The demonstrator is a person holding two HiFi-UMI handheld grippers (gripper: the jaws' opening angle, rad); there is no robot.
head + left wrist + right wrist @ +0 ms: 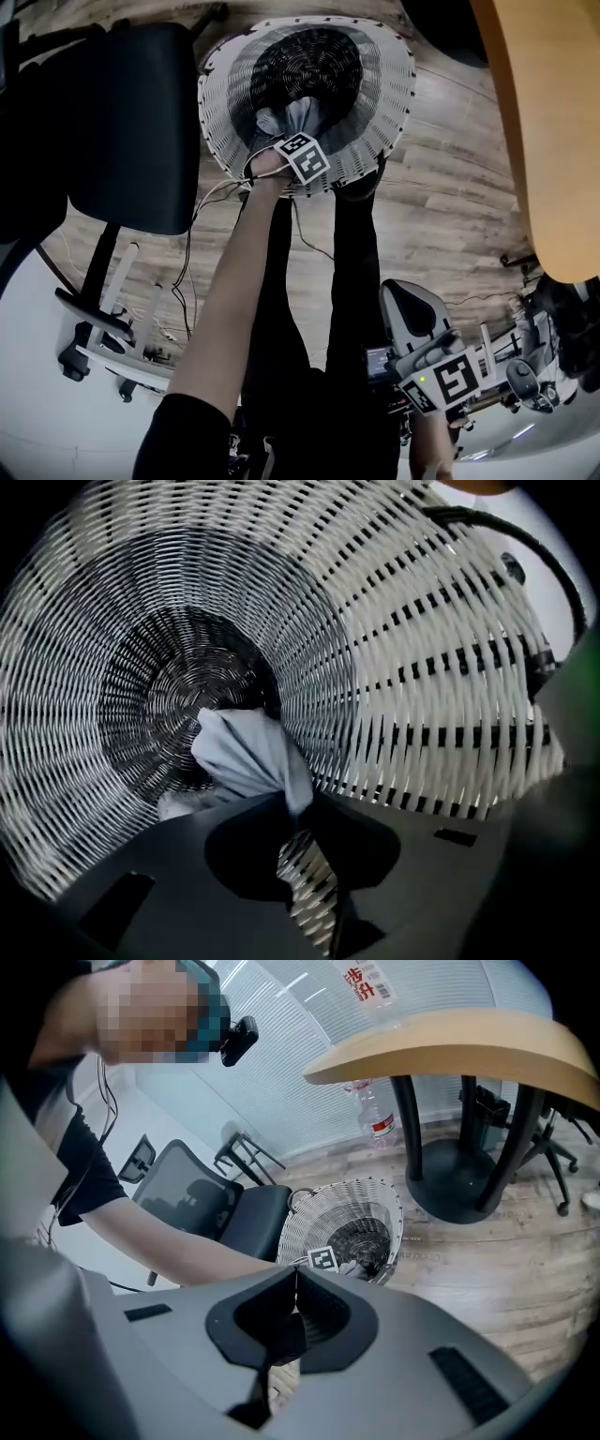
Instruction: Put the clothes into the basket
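Observation:
A white and black wicker basket [380, 103] stands on the wood floor at the top of the head view. My left gripper [302, 141] reaches down into it, its marker cube at the near rim. It is shut on a light blue-grey garment [298, 117]. In the left gripper view the garment [248, 757] hangs from the closed jaw tips [298, 822] above the dark basket bottom [178, 696]. My right gripper [412, 314] is held low at the right, away from the basket, shut and with nothing in it [295, 1279]. From there the basket [323, 1218] shows ahead.
A black office chair [131, 122] stands left of the basket. A wooden table [553, 122] on a black pedestal foot [459, 1185] is at its right. Cables [187, 272] trail over the floor. A plastic bottle [375, 1115] stands behind the basket. The person's black-clad legs [352, 272] are beside it.

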